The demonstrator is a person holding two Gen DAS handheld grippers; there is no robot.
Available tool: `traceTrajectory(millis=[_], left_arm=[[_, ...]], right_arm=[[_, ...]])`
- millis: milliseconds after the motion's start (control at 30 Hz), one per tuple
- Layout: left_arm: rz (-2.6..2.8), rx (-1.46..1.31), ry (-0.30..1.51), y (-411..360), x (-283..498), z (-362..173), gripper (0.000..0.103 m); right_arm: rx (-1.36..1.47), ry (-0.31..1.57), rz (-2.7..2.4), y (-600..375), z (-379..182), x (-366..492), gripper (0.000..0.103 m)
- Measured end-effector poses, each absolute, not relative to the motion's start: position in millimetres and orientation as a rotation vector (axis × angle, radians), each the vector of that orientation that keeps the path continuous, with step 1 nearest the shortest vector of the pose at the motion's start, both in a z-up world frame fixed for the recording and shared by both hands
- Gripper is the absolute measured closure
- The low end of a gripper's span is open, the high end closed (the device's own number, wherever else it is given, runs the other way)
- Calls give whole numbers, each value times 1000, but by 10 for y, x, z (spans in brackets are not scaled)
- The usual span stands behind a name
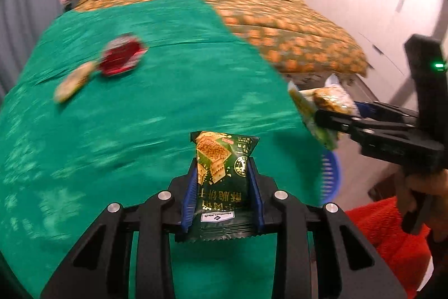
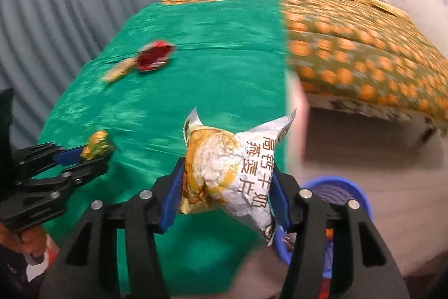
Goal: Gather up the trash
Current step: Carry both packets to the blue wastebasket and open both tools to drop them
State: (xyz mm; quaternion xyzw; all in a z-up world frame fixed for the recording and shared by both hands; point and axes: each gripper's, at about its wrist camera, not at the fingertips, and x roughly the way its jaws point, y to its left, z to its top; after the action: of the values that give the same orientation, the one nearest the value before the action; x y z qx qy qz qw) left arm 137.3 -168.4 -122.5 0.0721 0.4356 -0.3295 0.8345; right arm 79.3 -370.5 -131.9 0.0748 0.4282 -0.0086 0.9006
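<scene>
Above the near edge of the green cloth (image 1: 156,108), the left gripper (image 1: 222,173) pinches a dark green biscuit packet (image 1: 221,167) between its blue pads; to its right, off the cloth's right edge, the right gripper (image 2: 228,181) is clamped on a crumpled white and gold snack bag (image 2: 232,173); a blue basket (image 2: 338,195) sits low on the floor just right of the cloth; far left on the cloth lie a red wrapper (image 1: 121,55) and a yellowish wrapper (image 1: 73,81), touching or nearly so, both blurred.

green wrapper (image 1: 221,173): "Member's Mark" | silver wrapper (image 2: 232,173): "高钙牛奶燕麦片"
</scene>
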Motion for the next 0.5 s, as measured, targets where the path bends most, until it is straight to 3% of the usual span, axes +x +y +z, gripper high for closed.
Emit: traceTrajectory(millis=[267, 500], left_arm=[[-853, 201, 983, -3014, 1052, -1370, 71], [-899, 244, 1073, -3954, 930, -1924, 70]], right_arm=[[306, 973, -259, -4935, -1917, 393, 49], [480, 1023, -350, -5599, -2388, 210, 49]])
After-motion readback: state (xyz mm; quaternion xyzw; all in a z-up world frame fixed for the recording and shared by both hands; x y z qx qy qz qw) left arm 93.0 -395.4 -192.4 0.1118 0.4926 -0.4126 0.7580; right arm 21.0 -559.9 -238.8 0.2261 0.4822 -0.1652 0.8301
